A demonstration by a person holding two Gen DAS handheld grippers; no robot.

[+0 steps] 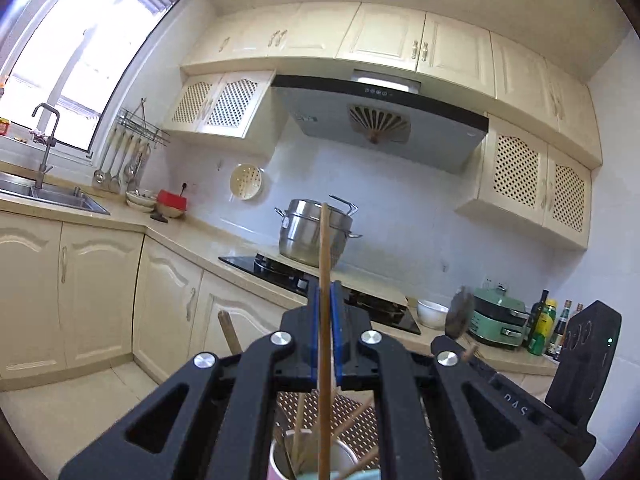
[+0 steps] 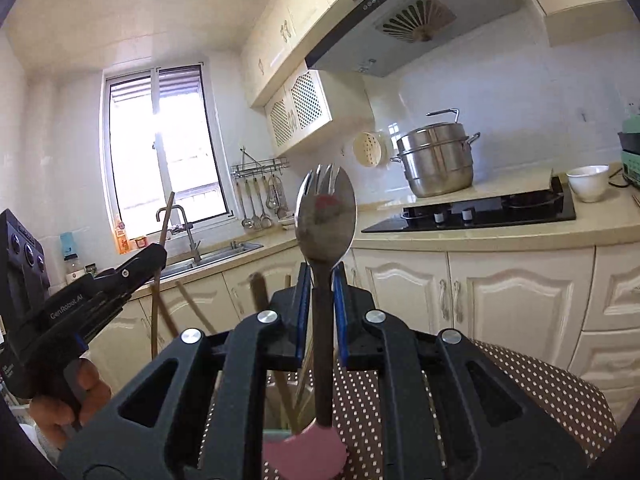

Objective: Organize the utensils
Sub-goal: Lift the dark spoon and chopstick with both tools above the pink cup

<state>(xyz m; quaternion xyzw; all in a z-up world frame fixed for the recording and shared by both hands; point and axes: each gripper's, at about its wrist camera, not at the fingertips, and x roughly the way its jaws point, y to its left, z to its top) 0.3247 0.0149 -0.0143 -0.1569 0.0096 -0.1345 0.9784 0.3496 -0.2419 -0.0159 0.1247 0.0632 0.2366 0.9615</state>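
Kitchen backdrop; left gripper [image 1: 325,300] clamping light, stiff chopstick [image 1: 324,248] mid-shaft; right gripper [image 2: 322,280] pinching slippery spork [image 2: 325,208] at neck.

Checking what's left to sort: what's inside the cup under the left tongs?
In the cup, several wooden chopsticks lean against each other. The left tongs and the chopstick they grip hide the cup's bottom and right side.

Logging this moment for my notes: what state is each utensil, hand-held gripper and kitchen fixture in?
Left hand-held gripper: shut on chopstick.
Chopstick: upright, clamped.
Right hand-held gripper: shut on spork.
Spork: upright, head up.
Cup: holding chopsticks.
Steamer pot: lidded, on counter.
Upper cabinets: closed.
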